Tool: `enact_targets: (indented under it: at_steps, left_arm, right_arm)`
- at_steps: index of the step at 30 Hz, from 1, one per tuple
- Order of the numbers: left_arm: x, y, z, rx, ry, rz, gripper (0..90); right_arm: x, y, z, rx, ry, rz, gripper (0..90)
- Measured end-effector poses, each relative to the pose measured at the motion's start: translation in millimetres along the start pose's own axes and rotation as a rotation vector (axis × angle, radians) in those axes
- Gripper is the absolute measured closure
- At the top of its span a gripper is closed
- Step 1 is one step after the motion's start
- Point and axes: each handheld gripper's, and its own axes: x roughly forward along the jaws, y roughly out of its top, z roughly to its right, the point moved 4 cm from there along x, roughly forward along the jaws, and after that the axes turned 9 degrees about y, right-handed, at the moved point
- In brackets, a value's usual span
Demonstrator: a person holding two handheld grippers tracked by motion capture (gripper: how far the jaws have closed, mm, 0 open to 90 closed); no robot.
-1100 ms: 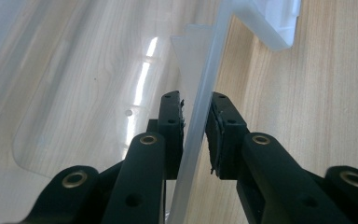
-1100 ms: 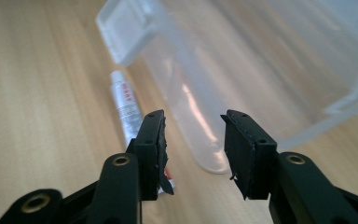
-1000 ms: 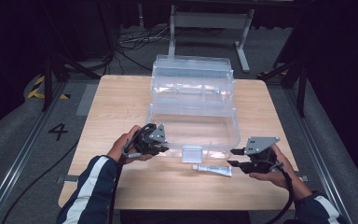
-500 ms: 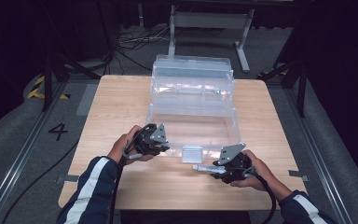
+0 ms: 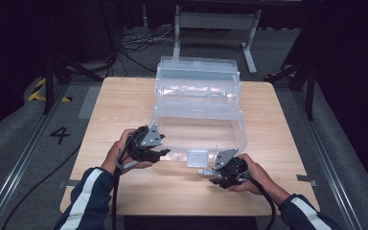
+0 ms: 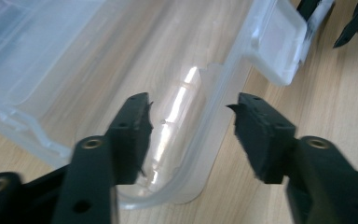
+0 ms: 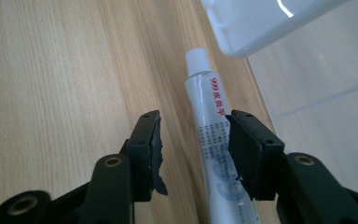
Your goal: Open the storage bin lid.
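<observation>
High view: the left gripper (image 5: 165,152) meets the clear plastic storage box (image 5: 199,112); the right gripper (image 5: 210,176) hangs low over the wooden tabletop (image 5: 124,103).

Left gripper view: its fingers (image 6: 130,126), which have just been opening, straddle the box's front rim, released.

Right gripper view: the white tube with red lettering (image 7: 212,135) lies between spread fingers (image 7: 149,140) (nearer the right one), ungripped.

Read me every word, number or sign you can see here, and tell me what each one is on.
"4": dark numeral on the grey floor left of the table.
"999", then red Chinese characters: on the tube between the right claw's jaws; the characters are too blurred to read.
Small dark print lower on the tube: too small to read.
</observation>
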Motion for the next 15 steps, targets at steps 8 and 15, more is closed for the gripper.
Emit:
enact_targets:
  at_steps: [8,15]
  left_arm:
    - [-24.4,-30.0,4.0,-0.082,0.069,0.006,29.2]
    - [-21.5,-73.7,9.2,-0.159,0.031,-0.058,26.8]
  right_arm:
    - [0.8,2.6,4.1,0.004,0.000,-0.023,55.0]
    - [10.4,7.8,4.7,-0.003,0.009,-0.073,53.7]
